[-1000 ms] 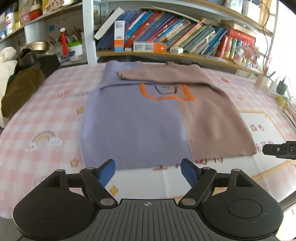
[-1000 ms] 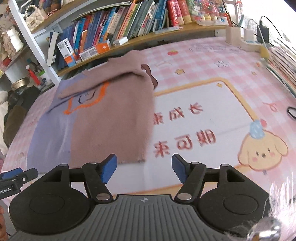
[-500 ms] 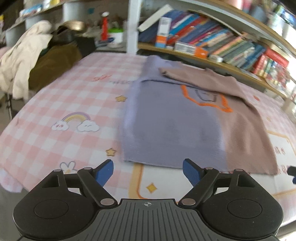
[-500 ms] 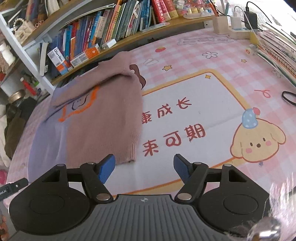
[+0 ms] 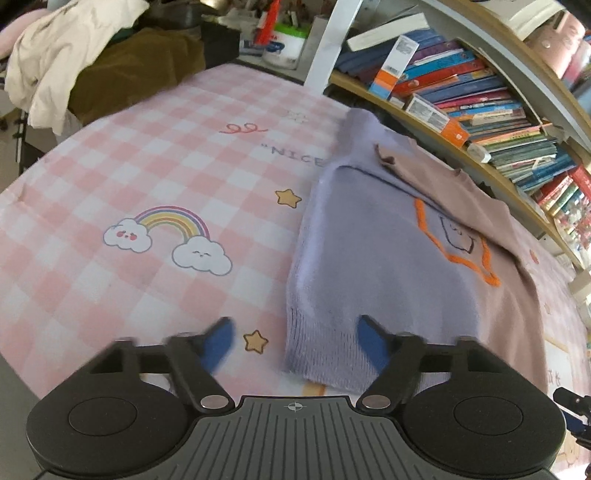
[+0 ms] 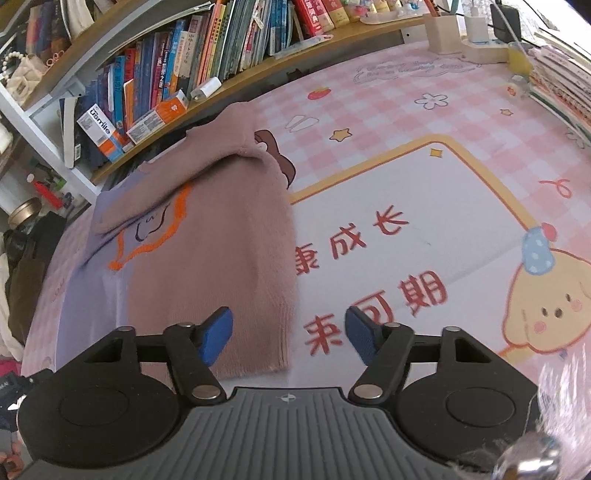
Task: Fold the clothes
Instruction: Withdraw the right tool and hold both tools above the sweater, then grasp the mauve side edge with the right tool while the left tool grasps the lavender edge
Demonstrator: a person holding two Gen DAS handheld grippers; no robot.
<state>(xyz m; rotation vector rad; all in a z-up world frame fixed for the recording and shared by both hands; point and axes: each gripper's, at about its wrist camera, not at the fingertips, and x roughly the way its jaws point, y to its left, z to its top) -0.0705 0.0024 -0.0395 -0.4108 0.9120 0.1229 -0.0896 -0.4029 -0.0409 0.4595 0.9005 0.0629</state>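
A sweater [image 5: 388,258], lilac on one half and dusty pink on the other with an orange outline on the chest, lies flat on the pink checked table cover [image 5: 147,177], its sleeves folded across the top. My left gripper [image 5: 295,343] is open, its fingers straddling the lilac hem corner just above the cloth. In the right wrist view the sweater [image 6: 207,251] shows its pink half. My right gripper [image 6: 290,336] is open around the pink hem corner. Neither holds anything.
A low bookshelf [image 5: 480,103] crammed with books runs along the far edge. Piled clothes [image 5: 74,59] sit at the far left. Stacked books [image 6: 561,85] and a charger [image 6: 476,33] stand at the right. A printed mat with a puppy [image 6: 546,302] covers the right side.
My left gripper has swung left and moved in low over the lilac hem corner. My right gripper has edged in until its fingers frame the pink hem corner. The sweater has not moved.
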